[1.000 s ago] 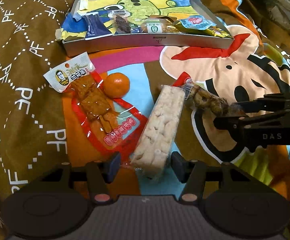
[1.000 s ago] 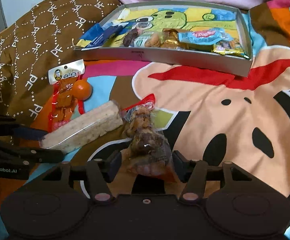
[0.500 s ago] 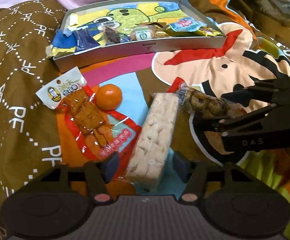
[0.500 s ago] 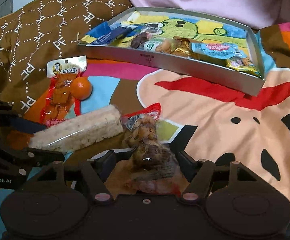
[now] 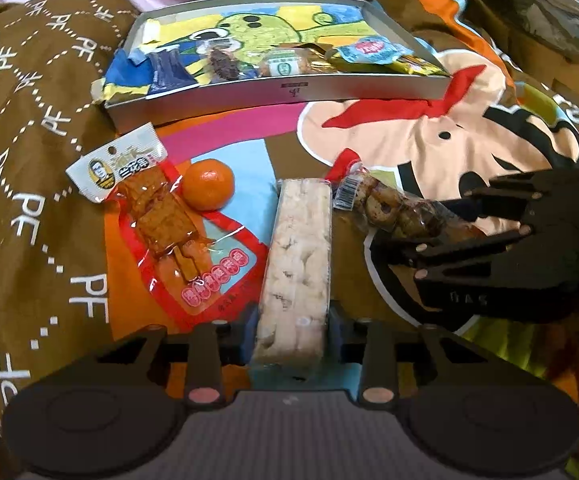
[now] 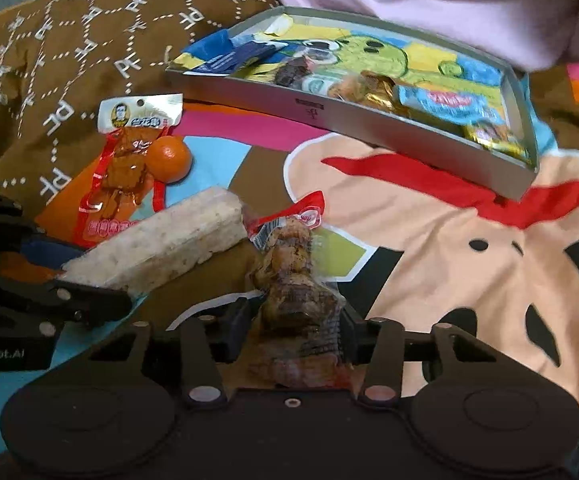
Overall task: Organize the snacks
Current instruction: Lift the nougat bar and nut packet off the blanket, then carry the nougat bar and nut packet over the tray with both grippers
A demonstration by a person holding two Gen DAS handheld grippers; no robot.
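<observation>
My left gripper (image 5: 291,332) is shut on the near end of a long pale rice-cracker bar (image 5: 299,256), which also shows in the right wrist view (image 6: 161,244). My right gripper (image 6: 293,332) is shut on a clear pack of brown snack pieces (image 6: 293,280), seen from the side in the left wrist view (image 5: 393,212). Both packs lie low on the cartoon blanket. A grey tray (image 5: 281,92) with several wrapped snacks sits beyond them; it also shows in the right wrist view (image 6: 369,124).
A red pack of dried tofu (image 5: 161,220) and a small orange (image 5: 208,184) lie left of the bar. A brown patterned quilt (image 5: 21,160) rises at the left. Pink fabric (image 6: 449,8) lies behind the tray.
Both grippers have closed from open: the left onto the rice-cracker bar, the right onto the brown snack pack. Both have moved slightly forward.
</observation>
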